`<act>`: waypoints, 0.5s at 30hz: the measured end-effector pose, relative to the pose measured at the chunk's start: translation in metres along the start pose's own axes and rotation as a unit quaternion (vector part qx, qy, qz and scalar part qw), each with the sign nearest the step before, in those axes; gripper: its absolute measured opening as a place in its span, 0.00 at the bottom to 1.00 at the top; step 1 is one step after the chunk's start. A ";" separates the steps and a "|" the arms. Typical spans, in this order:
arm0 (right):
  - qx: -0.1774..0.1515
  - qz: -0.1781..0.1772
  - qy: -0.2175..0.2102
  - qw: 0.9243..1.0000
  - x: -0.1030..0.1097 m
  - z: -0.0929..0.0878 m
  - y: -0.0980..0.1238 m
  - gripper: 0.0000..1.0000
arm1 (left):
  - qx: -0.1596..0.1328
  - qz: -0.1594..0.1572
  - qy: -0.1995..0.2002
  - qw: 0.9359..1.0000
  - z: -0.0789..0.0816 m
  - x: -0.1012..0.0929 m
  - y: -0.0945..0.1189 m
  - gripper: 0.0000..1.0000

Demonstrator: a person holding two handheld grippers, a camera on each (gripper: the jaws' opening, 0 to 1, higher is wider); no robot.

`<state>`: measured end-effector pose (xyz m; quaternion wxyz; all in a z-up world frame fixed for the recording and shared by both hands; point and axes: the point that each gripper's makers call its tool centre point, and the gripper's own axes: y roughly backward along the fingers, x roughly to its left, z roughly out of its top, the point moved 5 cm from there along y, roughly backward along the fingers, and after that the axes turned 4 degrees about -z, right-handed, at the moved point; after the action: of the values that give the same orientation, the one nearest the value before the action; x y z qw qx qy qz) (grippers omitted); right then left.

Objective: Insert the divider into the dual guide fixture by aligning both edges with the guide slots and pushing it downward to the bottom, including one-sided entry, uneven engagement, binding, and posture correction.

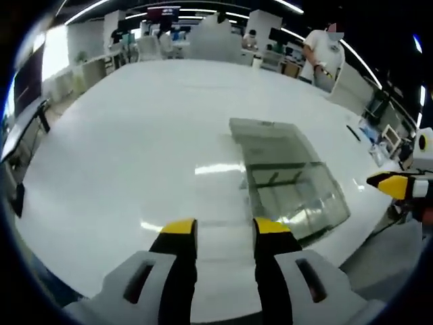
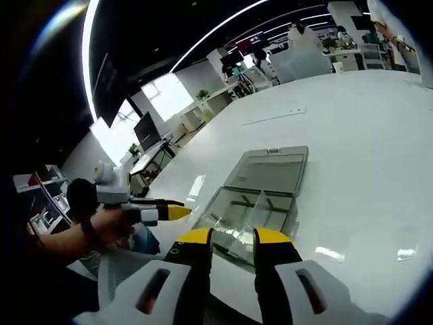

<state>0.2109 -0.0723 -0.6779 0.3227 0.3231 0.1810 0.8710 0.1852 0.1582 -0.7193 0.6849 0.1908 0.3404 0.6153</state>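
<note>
Left claw (image 1: pixel 224 230) beside clear fixture (image 1: pixel 287 177)

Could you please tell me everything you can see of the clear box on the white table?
The clear box looks like transparent plastic, shallow and rectangular, with its hinged lid lying flat, open behind it. Thin clear partitions stand inside the tray. It rests on the white table near one edge. Neither gripper touches it; both hover short of it with jaws apart.
</note>
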 end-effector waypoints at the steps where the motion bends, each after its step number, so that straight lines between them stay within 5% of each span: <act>1: 0.000 0.002 0.000 1.000 0.001 0.000 0.000 0.19 | -0.005 -0.002 0.000 1.000 0.001 -0.001 0.002 0.30; 15: 0.002 0.038 -0.001 0.999 0.018 0.005 -0.006 0.20 | -0.030 -0.028 0.011 0.999 0.005 -0.019 0.016 0.30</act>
<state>0.2066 -0.0547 -0.6695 0.2888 0.3316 0.1696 0.8819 0.1771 0.1429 -0.6998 0.7034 0.1538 0.3346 0.6080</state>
